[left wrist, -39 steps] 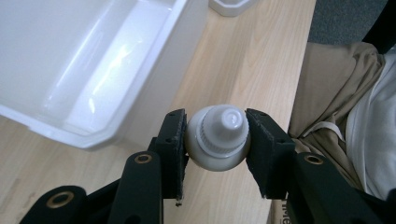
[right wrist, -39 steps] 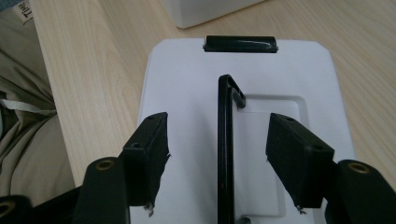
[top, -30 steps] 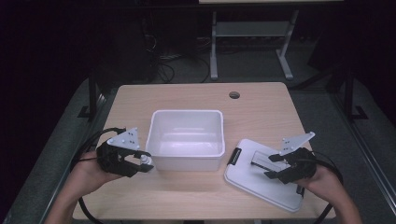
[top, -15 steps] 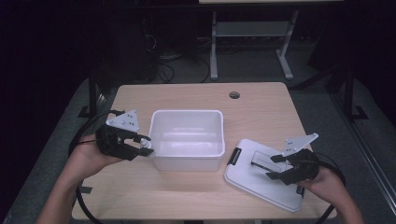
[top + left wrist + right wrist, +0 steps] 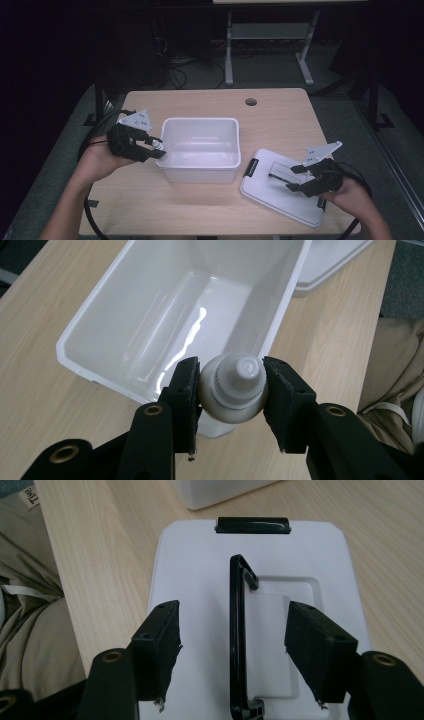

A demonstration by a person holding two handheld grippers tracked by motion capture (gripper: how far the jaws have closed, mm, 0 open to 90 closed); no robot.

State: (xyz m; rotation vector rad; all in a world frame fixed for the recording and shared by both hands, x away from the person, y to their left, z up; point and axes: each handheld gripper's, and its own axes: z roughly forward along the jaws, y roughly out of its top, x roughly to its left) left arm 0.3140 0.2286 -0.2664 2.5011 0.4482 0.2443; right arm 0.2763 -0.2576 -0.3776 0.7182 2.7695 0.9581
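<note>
My left gripper [image 5: 231, 390] is shut on a small white bottle [image 5: 232, 385] with a ribbed cap, the cap pointing at the camera. It hangs at the left rim of the white plastic bin [image 5: 200, 121], whose inside [image 5: 165, 315] holds nothing. In the high view the left gripper [image 5: 156, 147] and the bottle [image 5: 158, 144] sit just at that rim. My right gripper [image 5: 234, 645] stands open over the white lid [image 5: 200, 555]. The lid's raised black handle [image 5: 237, 630] runs between the jaws with a gap on each side. From above, the right gripper [image 5: 292, 177] is over the lid [image 5: 280, 200] at the table's front right.
The lid has a black latch [image 5: 252, 525] at its far end. A round cable hole [image 5: 251, 102] is in the wooden table [image 5: 200, 205] behind the bin. Cables trail from both grippers. The person's trouser leg [image 5: 30, 630] is at the table's near edge.
My left gripper has carried the bottle away from the person and a little up along the bin's left side. The right gripper has stayed over the lid's handle.
</note>
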